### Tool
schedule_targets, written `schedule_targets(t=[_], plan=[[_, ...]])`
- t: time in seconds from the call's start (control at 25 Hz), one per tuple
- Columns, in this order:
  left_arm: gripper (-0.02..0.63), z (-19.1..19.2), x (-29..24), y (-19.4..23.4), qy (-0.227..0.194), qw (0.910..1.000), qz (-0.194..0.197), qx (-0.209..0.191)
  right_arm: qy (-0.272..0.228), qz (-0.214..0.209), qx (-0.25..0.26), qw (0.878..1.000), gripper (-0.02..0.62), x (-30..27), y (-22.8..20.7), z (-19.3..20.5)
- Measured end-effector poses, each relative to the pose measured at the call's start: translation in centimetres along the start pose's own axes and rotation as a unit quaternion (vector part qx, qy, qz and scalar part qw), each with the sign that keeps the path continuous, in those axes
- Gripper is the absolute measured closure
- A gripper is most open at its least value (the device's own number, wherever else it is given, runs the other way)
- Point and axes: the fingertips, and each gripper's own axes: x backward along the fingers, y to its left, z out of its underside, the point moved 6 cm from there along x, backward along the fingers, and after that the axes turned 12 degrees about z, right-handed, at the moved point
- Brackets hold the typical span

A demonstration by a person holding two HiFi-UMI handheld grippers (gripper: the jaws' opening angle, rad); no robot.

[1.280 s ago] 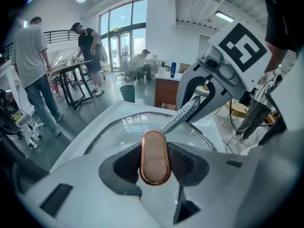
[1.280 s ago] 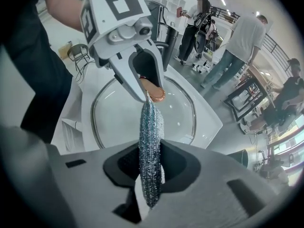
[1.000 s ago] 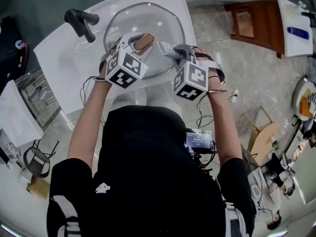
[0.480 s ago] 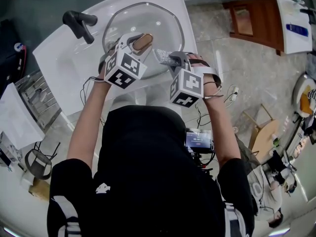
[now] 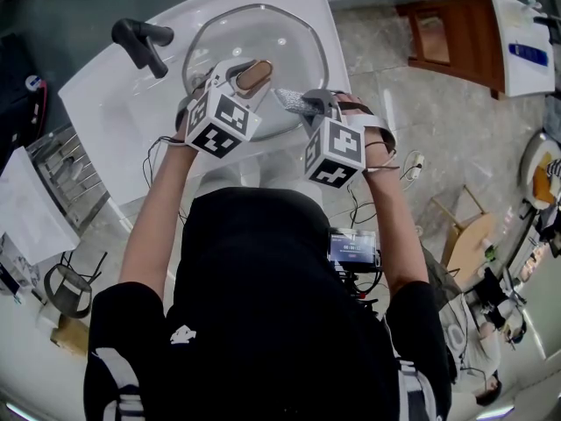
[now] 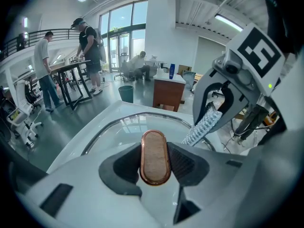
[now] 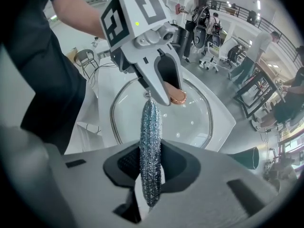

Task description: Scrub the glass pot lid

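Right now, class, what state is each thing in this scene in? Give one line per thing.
Left claw, shut on the lid's handle.
Right claw, shut on the scrubber.
Lid, lying in the sink, handle up.
Scrubber, held edge-on over the lid; contact unclear.
Tap, no water running.

In the head view, the lid [image 5: 263,33] has its near rim hidden under the left hand-held gripper [image 5: 250,75] and right hand-held gripper [image 5: 308,103]; the scrubber [image 5: 287,100] shows only its tip.
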Motion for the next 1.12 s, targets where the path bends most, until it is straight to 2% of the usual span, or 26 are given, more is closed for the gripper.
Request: schedule_targets(t=[1.12], plan=[[0.439, 0.1, 0.0, 0.0, -0.004, 1.0000, 0.004, 0.002, 0.016, 0.041, 0.015, 0.999, 0.528, -1.8, -5.6, -0.4]])
